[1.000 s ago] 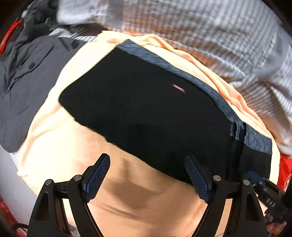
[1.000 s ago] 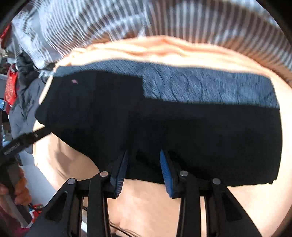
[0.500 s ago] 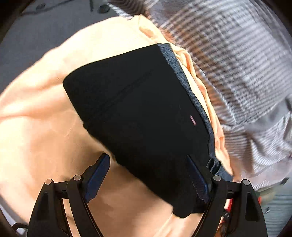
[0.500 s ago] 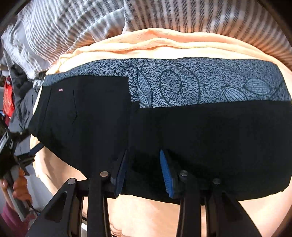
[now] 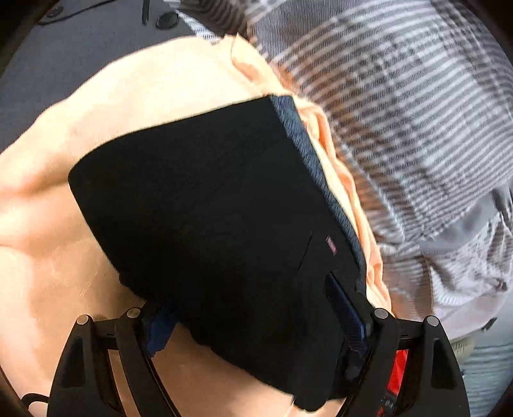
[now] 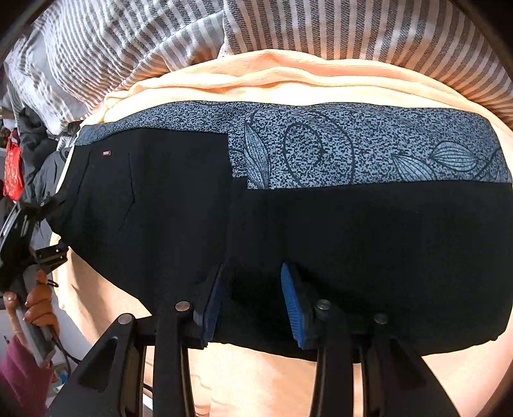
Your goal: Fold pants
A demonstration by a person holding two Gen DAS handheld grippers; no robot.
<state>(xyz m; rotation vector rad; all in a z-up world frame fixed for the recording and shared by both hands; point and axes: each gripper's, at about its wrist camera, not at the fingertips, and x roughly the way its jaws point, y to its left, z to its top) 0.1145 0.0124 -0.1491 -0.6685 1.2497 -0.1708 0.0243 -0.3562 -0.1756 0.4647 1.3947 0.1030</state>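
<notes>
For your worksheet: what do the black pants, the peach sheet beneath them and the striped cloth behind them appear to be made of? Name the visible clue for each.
Black pants: matte, probably stretchy knit; no sheen, soft folds, with a printed speckled grey panel.
Peach sheet: soft woven or brushed cloth, likely cotton; dull surface, rounded wrinkles.
Striped cloth: woven fabric; a fine diagonal weave shows in the grey-and-white stripes.

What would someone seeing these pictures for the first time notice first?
The black pants fill the middle of both views, lying folded on a peach blanket, with a grey speckled leaf-print band along their far edge. The right gripper sits at the near edge with fabric between its blue pads, while the left gripper straddles the waist end. Striped grey bedding lies behind.
</notes>
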